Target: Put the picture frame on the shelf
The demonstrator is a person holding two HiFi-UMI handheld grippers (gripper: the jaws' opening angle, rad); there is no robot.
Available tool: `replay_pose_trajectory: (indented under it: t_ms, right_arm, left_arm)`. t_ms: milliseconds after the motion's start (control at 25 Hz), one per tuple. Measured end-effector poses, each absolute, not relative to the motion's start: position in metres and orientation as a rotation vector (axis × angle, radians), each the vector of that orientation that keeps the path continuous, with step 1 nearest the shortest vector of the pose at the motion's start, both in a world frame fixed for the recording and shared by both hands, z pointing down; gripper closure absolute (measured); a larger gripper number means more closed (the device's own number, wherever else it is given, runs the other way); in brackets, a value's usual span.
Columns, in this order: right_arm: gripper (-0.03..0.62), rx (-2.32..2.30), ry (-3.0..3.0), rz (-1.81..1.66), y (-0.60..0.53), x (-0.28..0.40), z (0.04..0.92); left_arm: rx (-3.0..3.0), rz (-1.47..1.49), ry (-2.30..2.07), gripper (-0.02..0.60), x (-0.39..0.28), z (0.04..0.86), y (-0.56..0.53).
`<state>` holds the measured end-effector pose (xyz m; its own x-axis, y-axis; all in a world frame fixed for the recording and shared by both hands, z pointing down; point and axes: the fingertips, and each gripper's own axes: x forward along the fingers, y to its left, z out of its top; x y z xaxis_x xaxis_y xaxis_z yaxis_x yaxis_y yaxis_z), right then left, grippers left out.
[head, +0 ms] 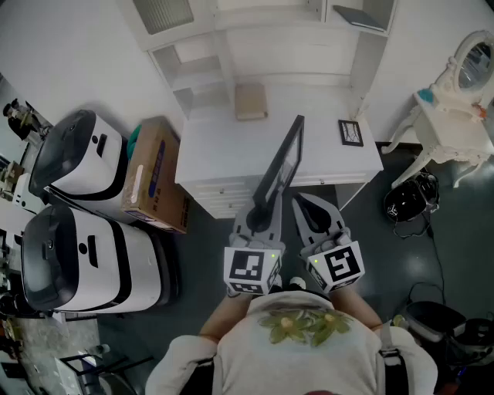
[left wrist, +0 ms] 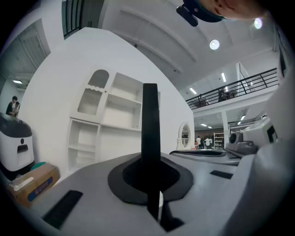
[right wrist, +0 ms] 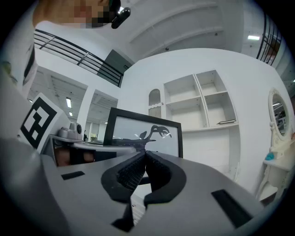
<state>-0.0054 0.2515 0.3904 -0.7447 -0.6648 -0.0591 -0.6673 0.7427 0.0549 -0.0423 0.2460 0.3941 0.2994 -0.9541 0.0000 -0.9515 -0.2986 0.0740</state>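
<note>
Black picture frame [head: 284, 158] stands edge-on, and we pinch its lower end in our left gripper [head: 262, 208], over the white cabinet top [head: 208, 154] below the shelf unit [head: 309, 46]. Our right gripper [head: 299, 202] sits just beside, jaws pressed together.

Bright, even light from ceiling lamps [left wrist: 214, 44]; soft shadows. Gripper views bow toward black corners; near surfaces seem slightly blurred.

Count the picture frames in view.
2. A large black frame stands edge-on, clamped in the left gripper; a small frame sits on the white counter. A dark flat item in the shelf unit cannot be identified.
</note>
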Motion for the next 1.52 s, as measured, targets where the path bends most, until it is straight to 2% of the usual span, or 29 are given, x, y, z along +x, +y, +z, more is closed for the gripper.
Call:
replay_pose_trajectory:
  t_ms: [880, 1520]
  right_arm:
    - [0.563, -1.225, 2.851, 0.012, 0.247, -0.023, 0.412]
    - [0.563, -1.164, 2.86, 0.0, 0.168, -0.028, 0.412]
  left_arm:
    - [2.522, -0.068, -1.766, 0.548, -0.071, 0.406, 0.23]
    - [2.475, -0.098, -1.84, 0.548, -0.079, 0.4, 0.154]
